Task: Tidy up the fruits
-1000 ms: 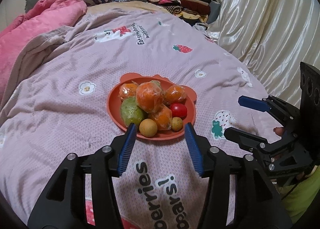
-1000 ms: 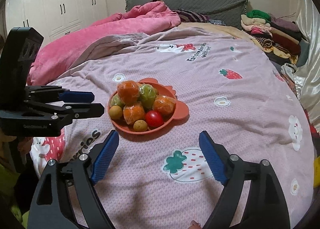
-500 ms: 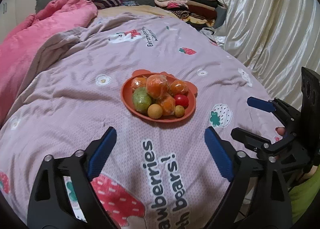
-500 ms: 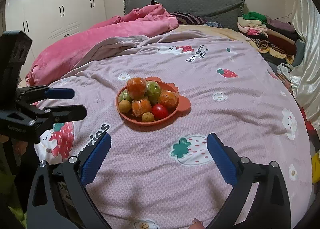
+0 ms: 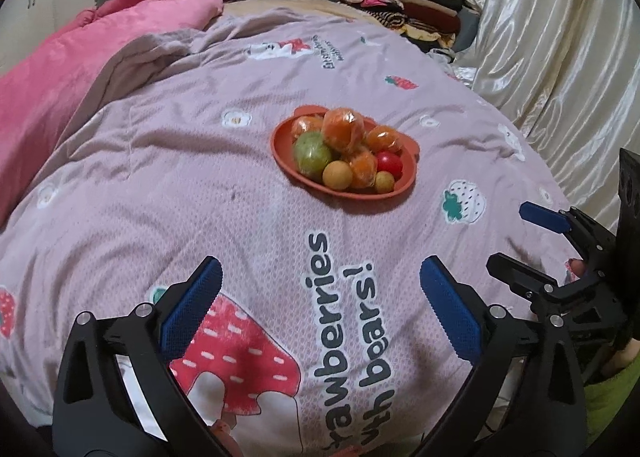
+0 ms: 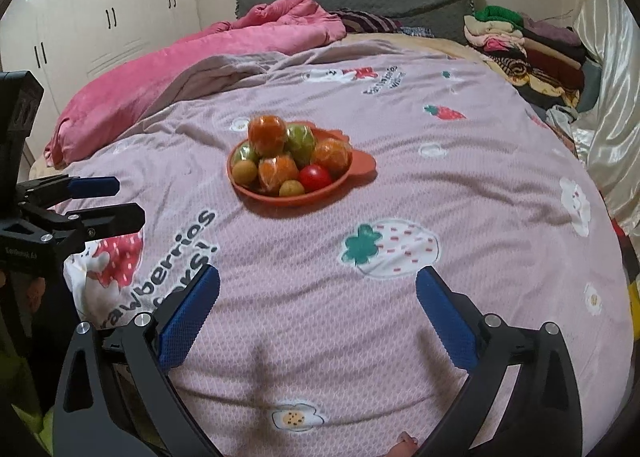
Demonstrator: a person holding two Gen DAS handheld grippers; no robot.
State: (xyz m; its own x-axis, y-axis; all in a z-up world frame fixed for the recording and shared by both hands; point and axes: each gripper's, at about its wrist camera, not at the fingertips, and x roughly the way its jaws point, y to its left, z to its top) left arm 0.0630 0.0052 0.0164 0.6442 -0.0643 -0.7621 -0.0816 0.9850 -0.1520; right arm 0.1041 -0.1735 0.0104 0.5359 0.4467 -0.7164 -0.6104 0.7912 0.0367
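An orange-red plate [image 5: 360, 195] sits on the bed cover, piled with fruit: wrapped oranges [image 5: 340, 129], a green fruit [image 5: 312, 155], a red tomato [image 5: 389, 163] and small yellow fruits [image 5: 338, 175]. My left gripper [image 5: 320, 263] hovers well short of the plate, its jaws opening wide with nothing between them. To its right, my right gripper [image 5: 512, 235] is open and empty. In the right wrist view the plate [image 6: 280, 201] lies ahead and slightly left of the right gripper [image 6: 318, 272], and the left gripper [image 6: 128, 199] shows at the left edge.
The lilac strawberry-print cover [image 5: 240, 217] spreads around the plate. A pink blanket [image 5: 80, 69] lies bunched at the back left. Folded clothes [image 5: 400, 5] are stacked at the back right, beside a shiny curtain [image 5: 560, 57]. White wardrobes [image 6: 100, 17] stand on the left.
Both grippers have drawn back from the plate, which now sits farther off and smaller. Both pairs of jaws have spread wider, the left by far the most.
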